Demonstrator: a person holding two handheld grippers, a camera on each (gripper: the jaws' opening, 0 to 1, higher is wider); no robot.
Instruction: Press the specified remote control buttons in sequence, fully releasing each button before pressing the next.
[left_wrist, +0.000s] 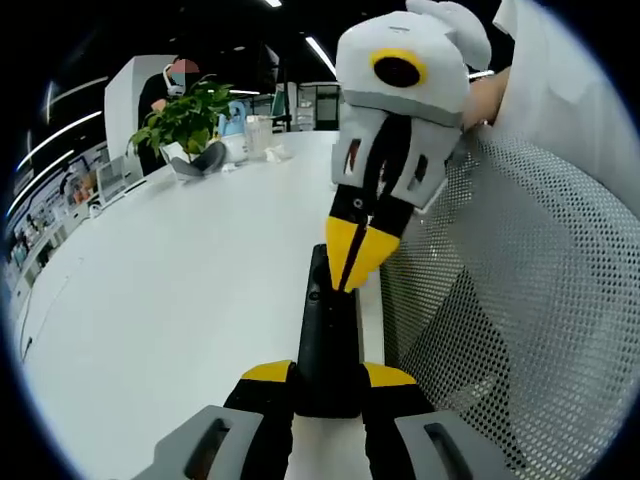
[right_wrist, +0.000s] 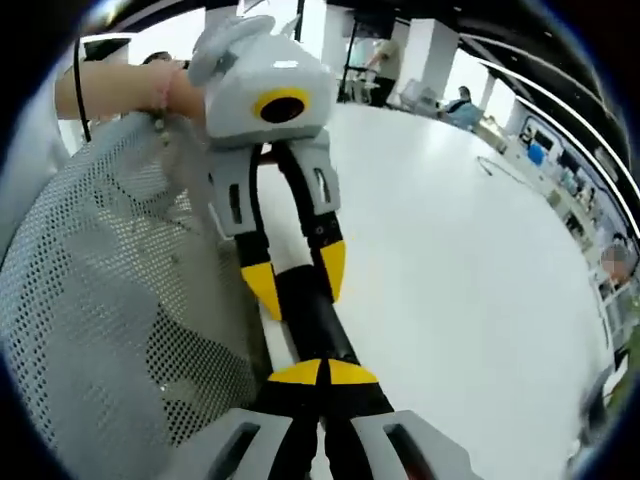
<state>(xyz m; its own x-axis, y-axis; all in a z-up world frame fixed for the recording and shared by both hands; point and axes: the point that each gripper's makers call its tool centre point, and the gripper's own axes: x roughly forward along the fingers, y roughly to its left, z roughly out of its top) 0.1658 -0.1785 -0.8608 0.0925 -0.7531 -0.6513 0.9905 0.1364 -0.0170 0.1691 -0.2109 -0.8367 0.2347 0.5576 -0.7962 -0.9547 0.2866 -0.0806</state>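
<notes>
Gripping the remote control (left_wrist: 328, 340), left gripper (left_wrist: 328, 378) meets right gripper's (left_wrist: 352, 268) closed tips.

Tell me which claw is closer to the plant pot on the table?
Left. The left claw grips the black remote at the table edge, facing the plant across the table. The right claw, tips closed on the remote's far end, sits toward the mesh chair side.

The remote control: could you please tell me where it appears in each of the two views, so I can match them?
Left gripper view: the remote control sits at bottom centre, clamped by the left gripper, with the right gripper touching its far end.
Right gripper view: it runs up from bottom centre, held by the left gripper beyond.
Shared landmark: the white table.
</notes>
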